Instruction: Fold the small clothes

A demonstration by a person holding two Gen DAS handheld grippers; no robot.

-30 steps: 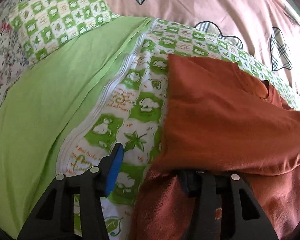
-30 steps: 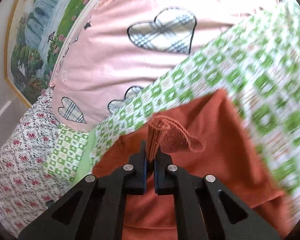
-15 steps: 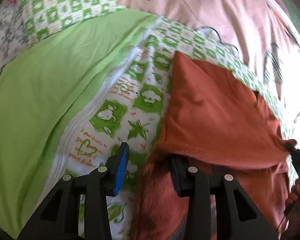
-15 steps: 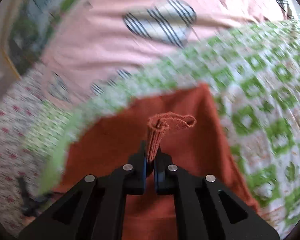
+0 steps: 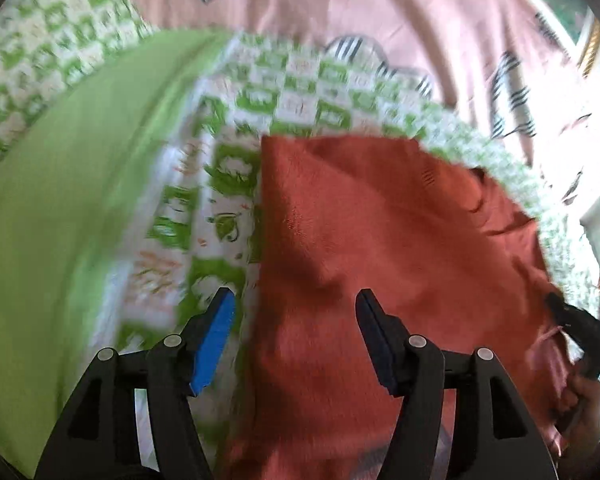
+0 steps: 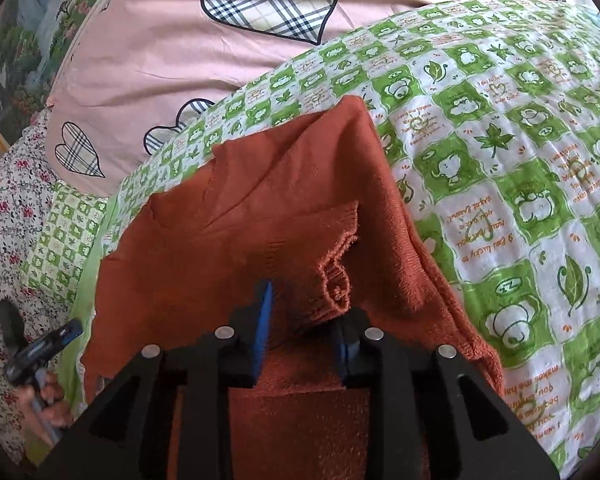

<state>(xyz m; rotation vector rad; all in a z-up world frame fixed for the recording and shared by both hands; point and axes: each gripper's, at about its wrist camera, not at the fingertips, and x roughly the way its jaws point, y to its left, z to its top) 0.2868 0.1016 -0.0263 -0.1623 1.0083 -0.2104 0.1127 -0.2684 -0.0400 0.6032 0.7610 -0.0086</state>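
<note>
A rust-orange knitted garment (image 5: 380,240) lies folded on the green-and-white patterned bedsheet (image 5: 228,184). My left gripper (image 5: 296,300) is open and empty above the garment's left edge. In the right wrist view the same garment (image 6: 268,208) lies with its sleeve cuff (image 6: 338,280) resting just ahead of my right gripper (image 6: 306,292), which is open with the cuff lying loose between the jaws. The left gripper also shows at the left edge of the right wrist view (image 6: 40,348).
A pink quilt with plaid hearts (image 6: 220,40) lies behind the garment. A plain green sheet (image 5: 60,200) lies at the left. A floral fabric (image 6: 8,208) and a landscape picture (image 6: 24,40) are at the far left.
My right gripper has opened and let go of the sleeve cuff, which now lies on the garment. My left gripper has lifted clear of the garment's edge and opened wider.
</note>
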